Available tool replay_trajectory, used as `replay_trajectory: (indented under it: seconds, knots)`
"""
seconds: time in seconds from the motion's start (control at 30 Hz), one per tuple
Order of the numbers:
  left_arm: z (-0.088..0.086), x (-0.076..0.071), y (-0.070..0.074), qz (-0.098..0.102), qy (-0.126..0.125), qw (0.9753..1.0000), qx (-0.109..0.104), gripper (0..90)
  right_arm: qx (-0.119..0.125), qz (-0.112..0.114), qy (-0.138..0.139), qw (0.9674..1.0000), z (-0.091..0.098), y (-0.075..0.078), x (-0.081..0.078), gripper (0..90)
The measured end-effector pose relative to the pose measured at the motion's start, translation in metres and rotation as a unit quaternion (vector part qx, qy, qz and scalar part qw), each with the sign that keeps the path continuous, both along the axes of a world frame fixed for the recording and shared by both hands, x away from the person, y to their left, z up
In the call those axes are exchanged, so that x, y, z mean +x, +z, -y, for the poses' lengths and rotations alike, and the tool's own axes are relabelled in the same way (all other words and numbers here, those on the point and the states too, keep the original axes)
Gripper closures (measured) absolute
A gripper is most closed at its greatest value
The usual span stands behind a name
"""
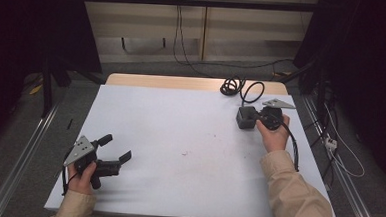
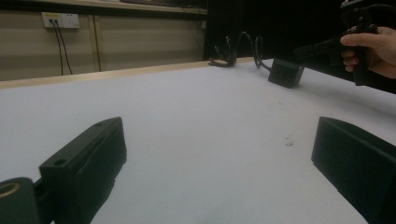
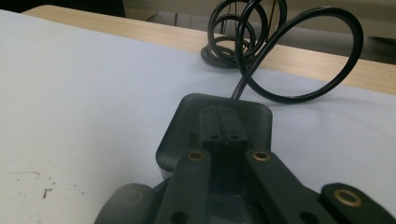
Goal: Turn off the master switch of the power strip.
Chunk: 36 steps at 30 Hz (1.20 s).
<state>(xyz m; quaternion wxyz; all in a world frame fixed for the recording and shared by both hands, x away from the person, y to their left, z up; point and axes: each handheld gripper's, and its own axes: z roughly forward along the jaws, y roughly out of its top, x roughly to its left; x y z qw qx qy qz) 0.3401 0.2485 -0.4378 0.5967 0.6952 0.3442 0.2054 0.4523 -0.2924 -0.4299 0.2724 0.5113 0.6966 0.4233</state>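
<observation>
A black power adapter block (image 1: 245, 117) sits at the far right of the white-covered table (image 1: 177, 188), its black cable (image 1: 233, 85) coiled behind it. My right gripper (image 1: 256, 120) points at the block from the right. In the right gripper view the jaws are shut, tips (image 3: 224, 136) lying over the adapter's (image 3: 180, 133) top, with the cable loops (image 3: 243, 42) beyond. My left gripper (image 1: 115, 148) rests at the near left, jaws wide open and nothing between them (image 2: 217, 128). From the left gripper view the adapter (image 2: 286, 72) and the right gripper (image 2: 303, 49) appear far off.
A strip of bare wood (image 1: 182, 83) runs along the table's back edge. A small speck (image 1: 185, 152) lies near the middle of the sheet. Cables trail on the floor to the right (image 1: 343, 161), and metal rails flank the table.
</observation>
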Motion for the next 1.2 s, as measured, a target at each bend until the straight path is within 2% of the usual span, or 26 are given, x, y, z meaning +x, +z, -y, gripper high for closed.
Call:
replay_trajectory:
  seconds: [0.1,0.4,0.93,1.2]
  knots:
    - [0.0000,0.0000,-0.0001,0.000,0.000,1.0000,0.000,2.8,0.010,0.000,-0.002,0.9999,0.0009,-0.0009,-0.0003,90.0]
    - [0.0002,-0.0002,0.0001,0.000,0.000,1.0000,-0.001,2.8,0.011,0.000,-0.002,0.9999,0.0010,-0.0012,-0.0003,90.0]
    - [0.0005,0.0002,-0.0003,0.000,-0.003,1.0000,0.003,2.8,0.002,-0.004,-0.003,1.0000,-0.0008,-0.0007,0.0001,90.0]
    - [0.0007,0.0001,-0.0003,-0.001,-0.003,1.0000,0.003,2.8,-0.002,0.002,-0.004,1.0000,-0.0013,-0.0013,-0.0003,90.0]
